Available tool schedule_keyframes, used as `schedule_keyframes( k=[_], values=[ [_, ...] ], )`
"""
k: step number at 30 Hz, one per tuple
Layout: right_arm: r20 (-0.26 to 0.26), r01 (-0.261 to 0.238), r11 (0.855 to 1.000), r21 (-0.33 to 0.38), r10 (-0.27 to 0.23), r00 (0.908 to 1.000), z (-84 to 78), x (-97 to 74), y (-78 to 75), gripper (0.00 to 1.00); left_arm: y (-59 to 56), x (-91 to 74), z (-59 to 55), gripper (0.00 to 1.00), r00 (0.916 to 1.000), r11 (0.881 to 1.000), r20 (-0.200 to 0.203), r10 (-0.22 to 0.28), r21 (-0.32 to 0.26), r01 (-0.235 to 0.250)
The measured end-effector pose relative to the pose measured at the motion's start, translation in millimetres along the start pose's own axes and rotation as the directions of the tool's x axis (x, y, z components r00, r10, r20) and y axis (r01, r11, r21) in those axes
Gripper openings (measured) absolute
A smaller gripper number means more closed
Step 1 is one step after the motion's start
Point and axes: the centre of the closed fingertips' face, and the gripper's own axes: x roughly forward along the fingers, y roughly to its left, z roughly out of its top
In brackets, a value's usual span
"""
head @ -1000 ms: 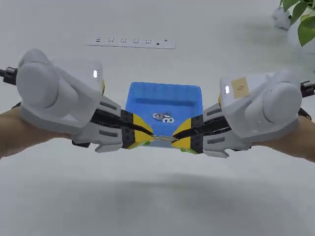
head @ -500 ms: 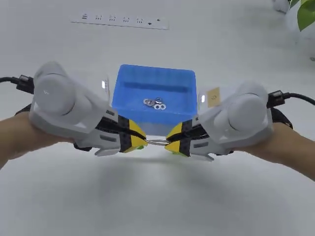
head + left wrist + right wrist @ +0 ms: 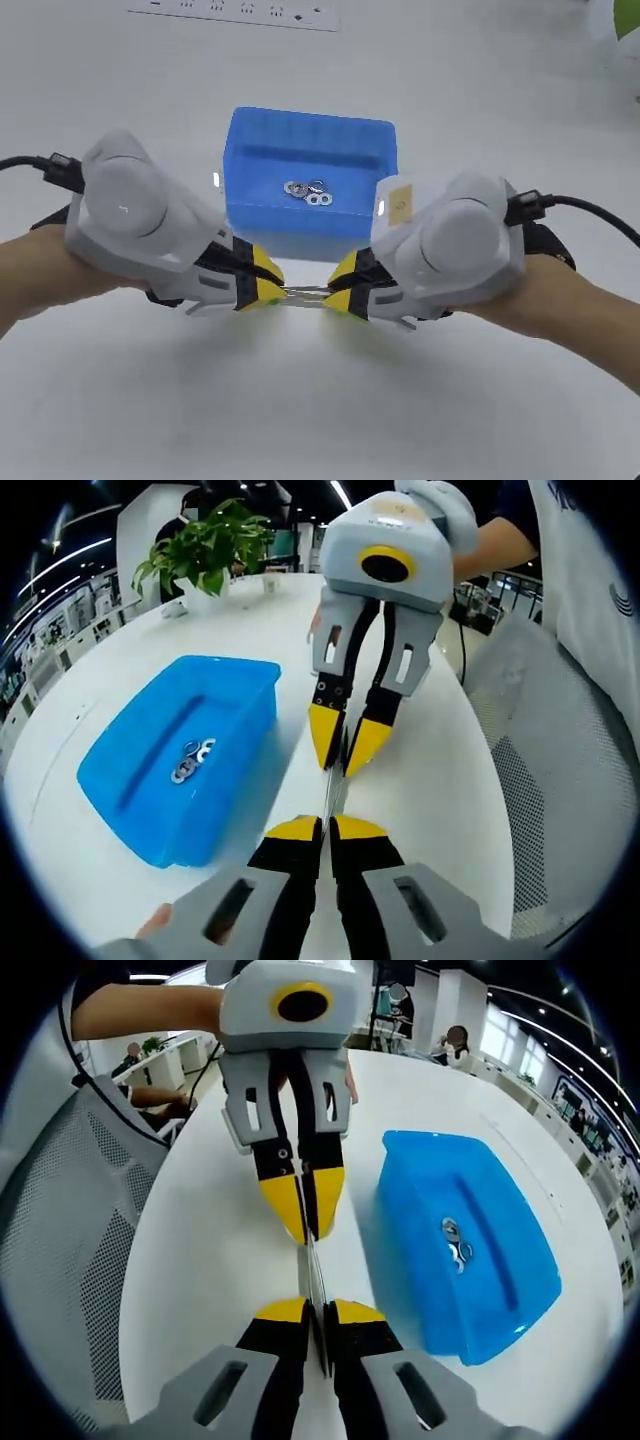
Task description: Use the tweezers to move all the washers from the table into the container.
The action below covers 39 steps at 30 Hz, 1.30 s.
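White desk (image 3: 320, 420), power strip (image 3: 235, 12) along far edge in head view.

Far left: person's hand wrapped round left gripper (image 3: 268, 290), pointed toward centre. Jaws closed to a sliver, pinching one end of tweezers (image 3: 303, 292). Same seen from left gripper view: yellow tips pressed together, thin metal strip running forward from between them.

Centre: tweezers slim, silver, spanning tip to tip between both grippers, low over desk; contact with desk not discernible. Just behind, blue container (image 3: 310, 140), rectangular, open-topped, standing on desk. Washers (image 3: 307, 191) clustered in a small heap near middle of container floor, some overlapping.

Right: right gripper (image 3: 337, 293), pointed back toward left one, nearly nose to nose. Jaws likewise closed tight, gripping opposite end of tweezers. From right gripper view, container just to right of jaws, washers inside.

Background in left gripper view: potted plant (image 3: 205, 555) at far end of desk, mesh chair (image 3: 520, 780) beside desk edge.
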Motion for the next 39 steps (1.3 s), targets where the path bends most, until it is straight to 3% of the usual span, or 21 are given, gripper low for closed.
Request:
schedule_keyframes(
  k=[3, 8, 9, 11, 17, 19, 20, 23, 26, 27, 28, 30, 31, 34, 35, 37, 39],
  values=[
    [0.001, 0.0, 1.0, -0.016, 0.0, 1.0, -0.6, 0.7, 1.1, 0.09, -1.1, 1.0, -3.8, 0.07, 0.9999, 1.0, -0.016, 0.002, 0.003, -0.002],
    [0.01, -0.003, 1.0, -0.009, 0.003, 0.9999, -0.3, -0.1, 1.6, 0.1, 1.1, 0.1, -5.6, 0.08, 0.9999, 1.0, -0.008, 0.015, -0.025, -0.015],
    [0.01, -0.003, 1.0, -0.014, 0.003, 0.9999, -0.3, -0.1, 2.0, 0.11, 1.7, -0.1, -5.2, 0.08, 0.9998, 0.999, -0.001, 0.018, -0.034, -0.018],
    [0.009, -0.001, 1.0, -0.018, 0.001, 1.0, -0.5, -0.3, 2.6, 0.11, 1.8, -0.6, -5.2, 0.09, 0.9997, 0.994, 0.011, 0.024, -0.106, -0.023],
    [0.036, 0.019, 1.0, 0.004, -0.019, 0.9992, -1.0, -1.5, 2.7, 0.14, 3.6, -8.8, -8.9, 0.18, 0.9986, 0.991, 0.008, 0.053, -0.121, -0.052],
    [0.028, 0.081, 0.996, -0.047, -0.08, 0.9964, -1.1, -5.4, -5.5, 0.21, 4.3, -14.5, -6.0, 0.2, 0.9972, 0.988, 0.028, 0.07, -0.139, -0.065],
    [0.045, 0.083, 0.995, -0.054, -0.081, 0.9957, 1.6, -8.3, -3.7, 0.21, 5.0, -18.5, -1.7, 0.21, 0.9949, 0.986, 0.053, 0.086, -0.145, -0.077],
    [0.101, 0.106, 0.994, 0.001, -0.105, 0.9893, 11.5, -19.7, -5.9, 0.21, 4.4, -26.6, 3.0, 0.25, 0.9907, 0.982, 0.081, 0.109, -0.166, -0.095],
    [0.145, 0.135, 0.99, 0.046, -0.141, 0.9793, 17.1, -39.3, -9.7, 0.22, 3.4, -40.9, 10.6, 0.27, 0.9802, 0.975, 0.123, 0.155, -0.18, -0.131],
    [0.176, 0.137, 0.986, 0.091, -0.152, 0.9726, 19.6, -50.1, -10.2, 0.23, 2.7, -45.6, 14.6, 0.3, 0.9751, 0.973, 0.145, 0.168, -0.186, -0.14],
    [0.223, 0.158, 0.979, 0.127, -0.183, 0.9575, 24.0, -62.9, -13.9, 0.24, 0.9, -52.6, 18.4, 0.35, 0.9695, 0.968, 0.164, 0.183, -0.201, -0.148],
    [0.281, 0.174, 0.969, 0.177, -0.219, 0.9345, 28.1, -82.7, -17.4, 0.28, 0.5, -65.1, 18.5, 0.46, 0.9649, 0.962, 0.161, 0.207, -0.211, -0.171],
    [0.316, 0.167, 0.959, 0.23, -0.236, 0.9187, 29.1, -96.6, -18.5, 0.31, 2.7, -75.9, 17.6, 0.55, 0.9581, 0.955, 0.158, 0.239, -0.216, -0.203],
    [0.362, 0.143, 0.93, 0.337, -0.268, 0.8927, 25.9, -120.2, -18.5, 0.44, 2.0, -99.6, 18.7, 0.6, 0.9496, 0.947, 0.152, 0.274, -0.212, -0.24],
    [0.367, 0.141, 0.925, 0.353, -0.275, 0.8888, 22.7, -127.4, -16.6, 0.47, 0.8, -108.1, 21.8, 0.62, 0.9449, 0.943, 0.156, 0.288, -0.219, -0.251],
    [0.364, 0.136, 0.925, 0.356, -0.271, 0.8911, 19.5, -131.6, -13.2, 0.54, -4.3, -117.0, 32.3, 0.7, 0.9365, 0.942, 0.188, 0.296, -0.221, -0.254],
    [0.346, 0.134, 0.926, 0.352, -0.262, 0.9009, 16.3, -134.5, -2.1, 0.62, -14.7, -121.5, 47.8, 0.8, 0.9273, 0.942, 0.249, 0.279, -0.257, -0.215]
  ],
)
